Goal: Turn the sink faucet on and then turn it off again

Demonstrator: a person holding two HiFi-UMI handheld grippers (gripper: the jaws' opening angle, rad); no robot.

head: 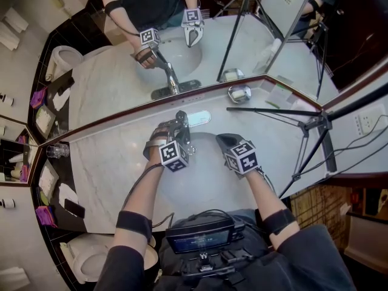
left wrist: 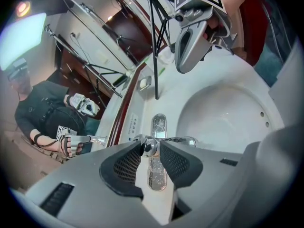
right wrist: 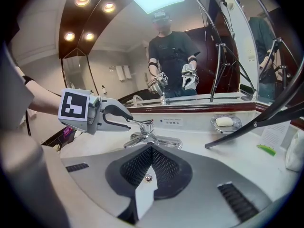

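The chrome faucet (head: 183, 133) stands behind the white sink basin (head: 200, 180). My left gripper (left wrist: 151, 148) points steeply down at it and is shut on the round end of the faucet handle (left wrist: 151, 145), one pad against each side. The right gripper view shows the same left gripper (right wrist: 129, 120) with its fingers around the lever (right wrist: 138, 124). The spout (left wrist: 184, 140) reaches over the basin (left wrist: 228, 118), and I see no water coming from it. My right gripper (right wrist: 151, 151) hangs shut over the basin, to the right of the faucet (right wrist: 148, 137), holding nothing.
A soap dish (head: 239, 94) with a white bar sits on the marble counter's back edge, right of the faucet. A black tripod (head: 315, 123) stands at the right with one leg reaching across the counter. A glass (head: 57, 151) stands far left. A mirror backs the counter.
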